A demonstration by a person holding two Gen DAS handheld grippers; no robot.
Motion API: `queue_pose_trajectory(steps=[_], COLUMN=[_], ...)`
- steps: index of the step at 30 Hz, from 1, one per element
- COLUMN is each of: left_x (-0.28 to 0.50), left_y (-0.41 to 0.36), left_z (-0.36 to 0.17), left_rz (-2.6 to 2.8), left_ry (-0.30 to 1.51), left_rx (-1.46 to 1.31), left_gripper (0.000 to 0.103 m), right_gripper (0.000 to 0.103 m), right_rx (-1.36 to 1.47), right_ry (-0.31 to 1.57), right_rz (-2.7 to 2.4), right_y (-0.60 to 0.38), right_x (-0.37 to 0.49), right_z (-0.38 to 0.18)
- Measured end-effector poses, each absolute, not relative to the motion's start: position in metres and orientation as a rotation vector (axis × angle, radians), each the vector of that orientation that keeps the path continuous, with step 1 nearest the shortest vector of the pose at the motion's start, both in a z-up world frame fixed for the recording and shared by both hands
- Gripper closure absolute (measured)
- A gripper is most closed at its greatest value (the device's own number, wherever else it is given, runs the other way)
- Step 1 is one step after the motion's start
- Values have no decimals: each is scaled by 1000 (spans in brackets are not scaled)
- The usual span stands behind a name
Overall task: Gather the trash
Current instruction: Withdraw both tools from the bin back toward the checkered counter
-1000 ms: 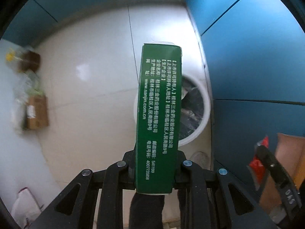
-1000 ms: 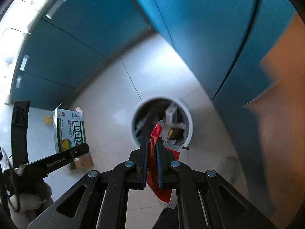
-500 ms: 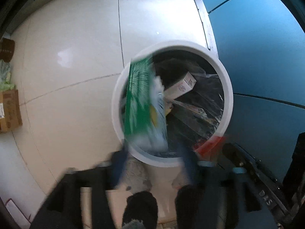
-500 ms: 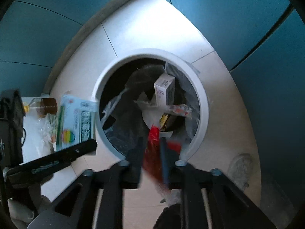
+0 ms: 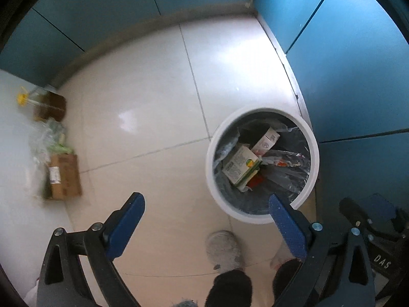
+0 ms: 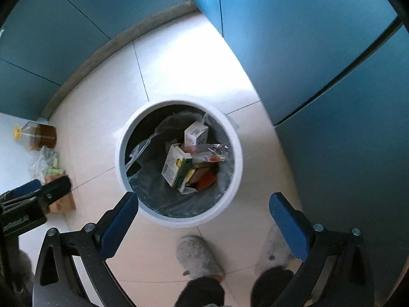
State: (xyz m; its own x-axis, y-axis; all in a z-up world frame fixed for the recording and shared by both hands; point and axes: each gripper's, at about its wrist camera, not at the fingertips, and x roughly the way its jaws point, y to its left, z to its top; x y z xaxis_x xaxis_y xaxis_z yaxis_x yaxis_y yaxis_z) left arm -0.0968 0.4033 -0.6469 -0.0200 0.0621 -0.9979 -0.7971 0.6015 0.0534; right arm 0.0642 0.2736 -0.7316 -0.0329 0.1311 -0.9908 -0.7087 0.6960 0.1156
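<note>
A round white trash bin (image 5: 263,216) (image 6: 179,220) with a dark liner stands on the tiled floor by the blue cabinets. The green and white box (image 5: 241,167) (image 6: 176,166) lies inside it, next to a red wrapper (image 6: 207,180) and a white carton (image 5: 265,142) (image 6: 195,133). My left gripper (image 5: 207,220) is open and empty, above the floor at the bin's near left edge. My right gripper (image 6: 204,217) is open and empty, above the bin's near rim.
A cardboard box (image 5: 64,179), a plastic bag of greens (image 5: 48,138) and an oil bottle (image 5: 43,103) (image 6: 38,134) sit on the floor at the left. The person's grey slippers (image 6: 199,258) stand just in front of the bin. Blue cabinet doors (image 6: 319,64) close the right side.
Both grippers opened over the bin. The green box fell from the left gripper and the red wrapper from the right, and both now lie inside the bin.
</note>
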Motion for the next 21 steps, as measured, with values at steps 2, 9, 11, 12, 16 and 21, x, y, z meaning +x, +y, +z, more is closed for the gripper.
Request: queue_pose_trajectory(steps=[2,9,11,12,16,21], left_x=[-102,-122,-124,-127,-133,-135], left_y=[401,382,375,371,355,339], left_z=[-626,-527,-507,-489,-435,-376], left_rz=[792,847,854,855,854,870], left_ry=[1430,1386,1370,1362,1342,1315], left_rx=[-661,-674,-680,-680,-663,-646], left_gripper=[4,4,4,4,4,4], right_gripper=[0,0,0,0,0,0], right_rx=[-518,-548,-558,-559,-554,-518], right_ry=[1450,1404,1382,1365,1329,1315], right_rz=[725,769,784,796,824,858], right_y=[271,262,259,257,245,226], right_x=[61,46,41,38,32,26], right_z=[-712,-606,-575,-553,-488,-410])
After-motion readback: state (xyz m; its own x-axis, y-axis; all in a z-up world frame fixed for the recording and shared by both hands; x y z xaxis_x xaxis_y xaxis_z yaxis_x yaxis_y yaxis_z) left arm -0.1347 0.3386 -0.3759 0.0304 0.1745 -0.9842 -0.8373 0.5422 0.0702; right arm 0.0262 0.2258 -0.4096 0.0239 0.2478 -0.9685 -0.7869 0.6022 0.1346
